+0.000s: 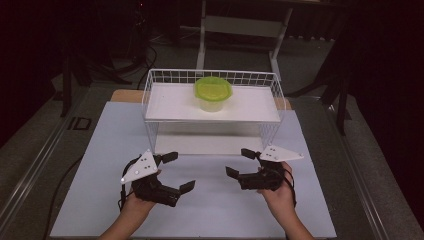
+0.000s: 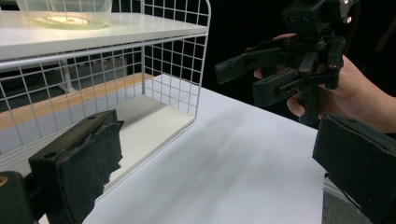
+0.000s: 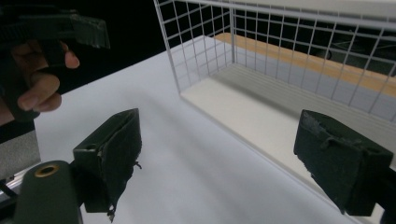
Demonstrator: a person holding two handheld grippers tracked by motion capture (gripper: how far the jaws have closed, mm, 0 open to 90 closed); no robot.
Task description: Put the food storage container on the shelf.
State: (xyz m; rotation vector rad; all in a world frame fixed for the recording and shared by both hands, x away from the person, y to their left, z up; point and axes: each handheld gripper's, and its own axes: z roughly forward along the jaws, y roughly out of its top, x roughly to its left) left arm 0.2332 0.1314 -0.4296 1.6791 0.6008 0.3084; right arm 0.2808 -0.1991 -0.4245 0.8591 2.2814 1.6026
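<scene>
Hovering wide-jawed and empty over the table (image 1: 100,200), the left gripper (image 1: 173,171) and right gripper (image 1: 239,162) face the rack (image 1: 150,100); the tub (image 1: 213,93) sits on its top shelf, apparently awaiting a reach upward.

The worktop (image 1: 100,190) carries a smooth, matt pale sheet that looks like paper or thin board; a strip of bare wood (image 1: 125,95) shows at its far edge. The rack (image 1: 150,100) is thin white-coated metal wire in a grid, with flat, smooth white shelf boards. On its top shelf the container (image 1: 212,102) is clear, slightly glossy plastic under a bright green plastic lid (image 1: 213,89). The left gripper (image 1: 172,172) and right gripper (image 1: 239,162) are matt black plastic; their jaws carry rough, frayed dark pads, foam or cloth.
</scene>
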